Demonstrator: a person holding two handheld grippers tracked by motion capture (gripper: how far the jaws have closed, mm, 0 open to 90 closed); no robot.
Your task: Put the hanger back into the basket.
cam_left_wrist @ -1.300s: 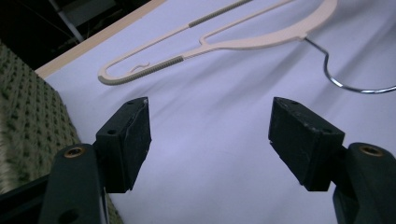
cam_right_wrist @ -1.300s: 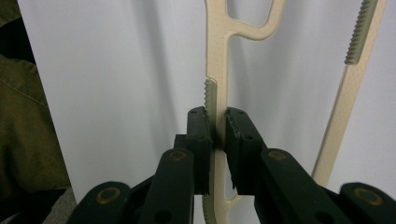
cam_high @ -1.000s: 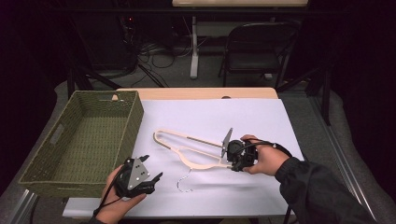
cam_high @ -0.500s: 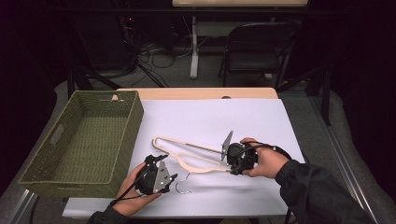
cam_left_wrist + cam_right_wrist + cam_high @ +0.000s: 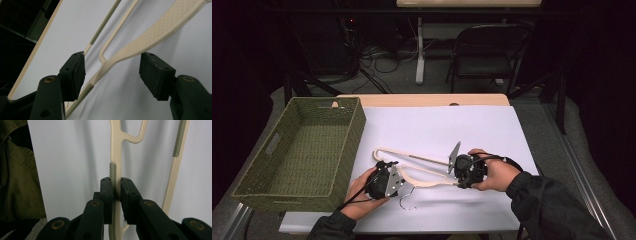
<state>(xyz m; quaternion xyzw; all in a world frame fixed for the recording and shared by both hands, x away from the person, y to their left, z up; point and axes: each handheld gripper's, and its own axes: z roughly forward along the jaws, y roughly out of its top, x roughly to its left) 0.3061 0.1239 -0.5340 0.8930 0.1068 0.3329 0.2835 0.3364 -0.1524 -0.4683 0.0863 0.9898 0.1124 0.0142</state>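
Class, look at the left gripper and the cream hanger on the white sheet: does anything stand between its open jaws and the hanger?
Nothing visible does. The left gripper already straddles the hanger arm, its jaws just closing, pads not yet touching.

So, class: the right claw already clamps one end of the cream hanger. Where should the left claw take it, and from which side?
Probably the flat textured shoulder arm at the hanger's other end. It lies flat on the white sheet, so come low from the near edge, pads either side. The left claw already straddles it, open and closing; the right claw steadies the far end.
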